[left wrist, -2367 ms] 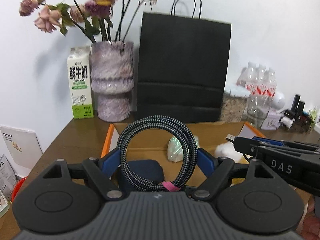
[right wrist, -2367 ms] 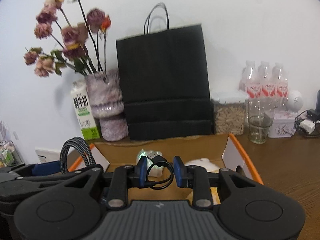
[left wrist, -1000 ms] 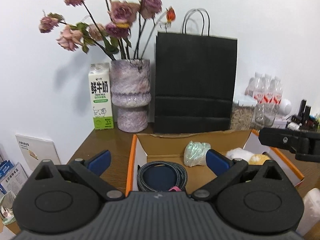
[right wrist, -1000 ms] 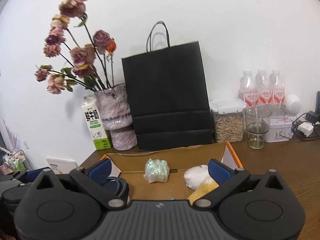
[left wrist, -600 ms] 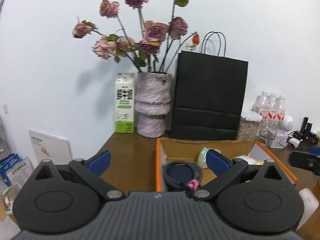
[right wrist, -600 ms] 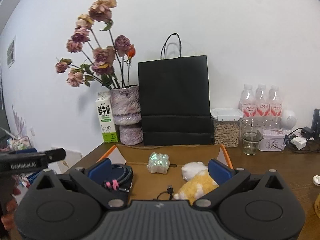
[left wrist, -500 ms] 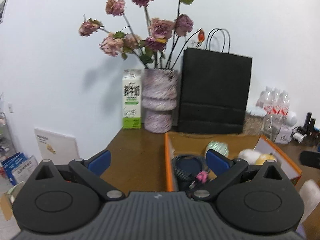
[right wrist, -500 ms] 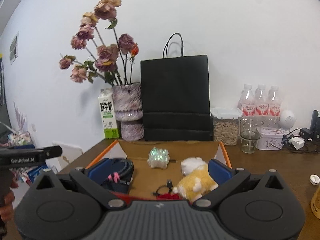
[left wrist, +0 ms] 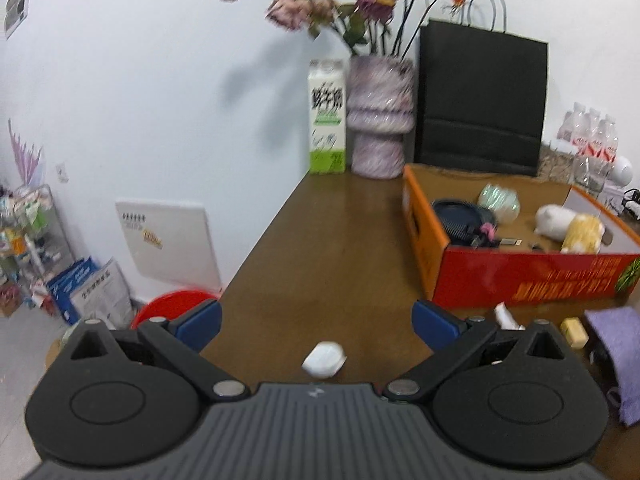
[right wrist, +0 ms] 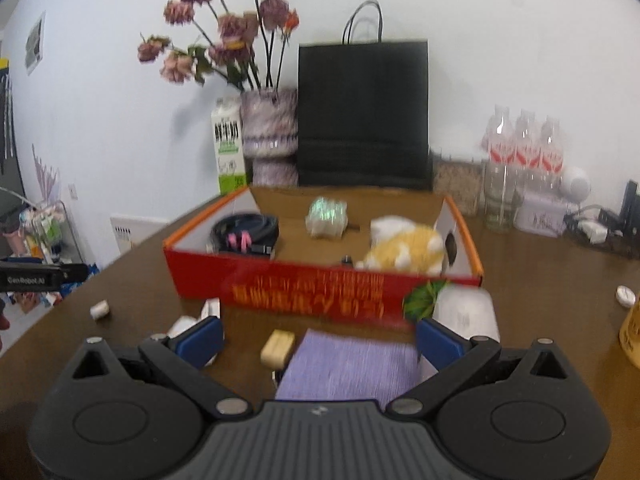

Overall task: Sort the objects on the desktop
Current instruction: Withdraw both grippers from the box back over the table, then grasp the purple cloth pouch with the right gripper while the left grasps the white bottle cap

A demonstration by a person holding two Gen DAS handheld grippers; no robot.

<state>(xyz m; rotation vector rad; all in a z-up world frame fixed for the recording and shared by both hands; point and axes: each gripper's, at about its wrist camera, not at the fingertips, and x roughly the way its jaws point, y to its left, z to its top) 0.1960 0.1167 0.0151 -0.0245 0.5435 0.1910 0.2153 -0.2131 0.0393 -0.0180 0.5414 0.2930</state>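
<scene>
Even, bright indoor light is filling both views. The flowers [left wrist: 344, 4] are casting a soft grey shadow on the white wall [left wrist: 140, 80]. Motion blur is smearing the red box [right wrist: 320, 280] lettering and the background. Fisheye distortion is bending the edges, with dark corners.

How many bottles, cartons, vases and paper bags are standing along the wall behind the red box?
Water bottles: 3
Milk carton: 1
Vase: 1
Black paper bag: 1
Total: 6
</scene>
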